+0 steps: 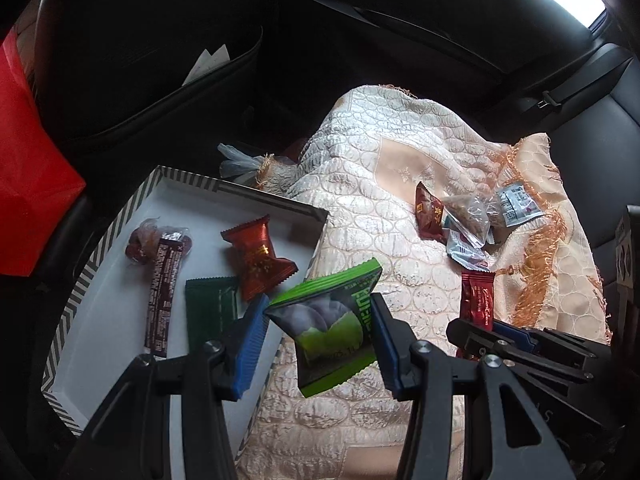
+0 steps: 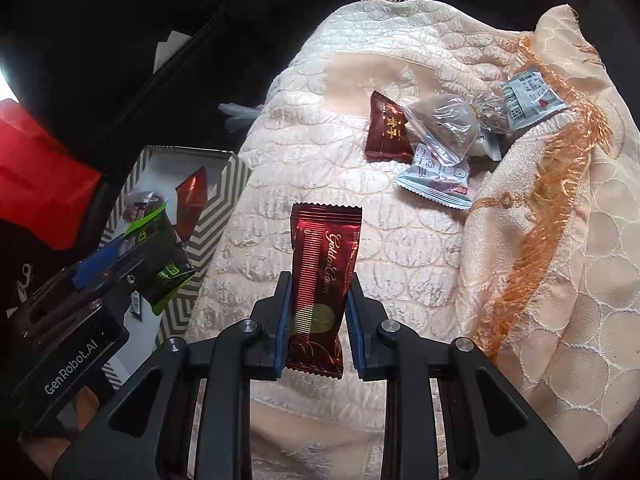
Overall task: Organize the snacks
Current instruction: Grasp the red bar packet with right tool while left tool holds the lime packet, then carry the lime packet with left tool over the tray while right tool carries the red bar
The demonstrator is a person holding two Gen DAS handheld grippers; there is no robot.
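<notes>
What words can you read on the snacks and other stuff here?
"Golden Crown": red bar wrapper in the right hand-held gripper.
"GenRobot.AI": left hand-held gripper's body.
Green packet, small red packet, white packets: print too small or blurred to read.

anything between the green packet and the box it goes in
Nothing visible. The green packet, held in the left gripper, hangs by the box edge; bare floor lies between the snacks inside.

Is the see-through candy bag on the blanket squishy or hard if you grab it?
The clear bag would probably crumple: its film looks thin and wrinkled. It seems light, hardly denting the blanket. Its shiny plastic might slip between fingers.
</notes>
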